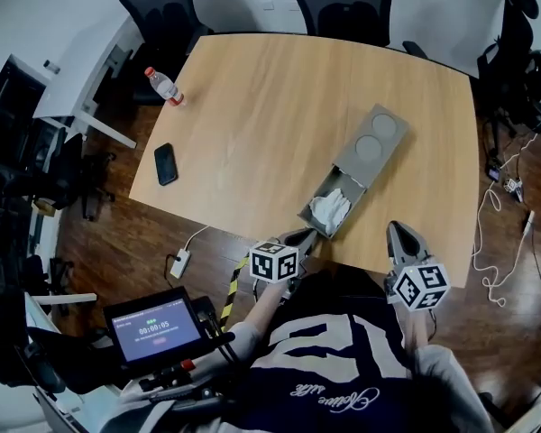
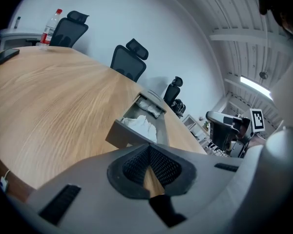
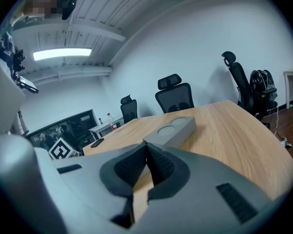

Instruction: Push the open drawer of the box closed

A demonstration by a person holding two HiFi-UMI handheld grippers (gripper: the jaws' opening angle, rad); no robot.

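Wooden counter (image 1: 252,106), head view: the grey box (image 1: 371,147) lies toward 3 o'clock, its drawer (image 1: 310,220) open toward 7, with a white cloth (image 1: 330,209) inside. Left tongs (image 1: 299,239) hover just beside the drawer front, likely lined up to push; right tongs (image 1: 399,234) are apart at 5.

Left gripper view: tongs (image 2: 149,152) closed, empty, drawer ahead.

Right gripper view: tongs (image 3: 146,152) closed, empty, hiding the drawer; only the box top shows.

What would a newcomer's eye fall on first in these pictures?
The grey box on the wooden table, its drawer pulled open toward the person with crumpled white material inside. Next, the two grippers at the table's near edge: the left gripper just before the drawer front, the right gripper off to its side, both with jaws together.
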